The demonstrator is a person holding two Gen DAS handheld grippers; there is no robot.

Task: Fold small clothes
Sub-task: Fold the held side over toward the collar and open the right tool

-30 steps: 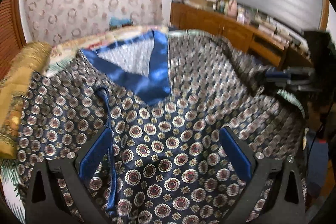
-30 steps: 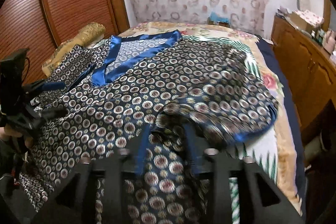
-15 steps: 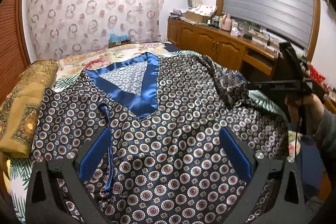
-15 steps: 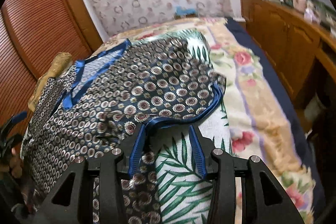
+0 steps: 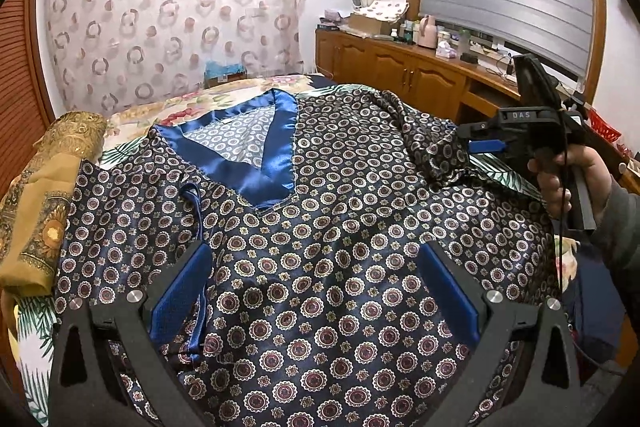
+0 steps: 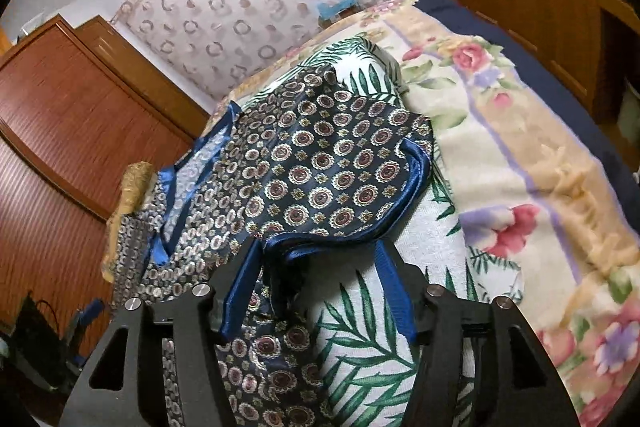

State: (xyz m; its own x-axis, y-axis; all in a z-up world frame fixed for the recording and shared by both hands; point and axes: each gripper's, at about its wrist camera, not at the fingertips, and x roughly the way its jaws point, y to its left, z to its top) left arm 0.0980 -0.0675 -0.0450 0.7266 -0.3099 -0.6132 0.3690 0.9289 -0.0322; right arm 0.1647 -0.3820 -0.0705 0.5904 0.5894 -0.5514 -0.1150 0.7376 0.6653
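Observation:
A navy satin top (image 5: 340, 235) with a medallion print and a blue V-neck collar (image 5: 260, 151) lies spread on the bed. My left gripper (image 5: 316, 291) is open and empty, just above the top's lower front. My right gripper (image 6: 316, 283) is open, its fingers on either side of the blue-edged sleeve hem (image 6: 352, 231); the sleeve (image 6: 332, 171) is folded over the top. In the left wrist view the right gripper (image 5: 476, 147) sits at the bunched sleeve on the right.
A white leaf-print sheet (image 6: 360, 359) and a floral blanket (image 6: 540, 187) cover the bed. A gold pillow (image 5: 36, 199) lies at the left. A wooden cabinet (image 5: 400, 75) runs along the right wall, a wooden wardrobe (image 6: 60, 131) along the left.
My right gripper, shut on the top's fabric a second ago, has let go and opened, and the sleeve now lies folded over. My left gripper has lifted back a little, still open.

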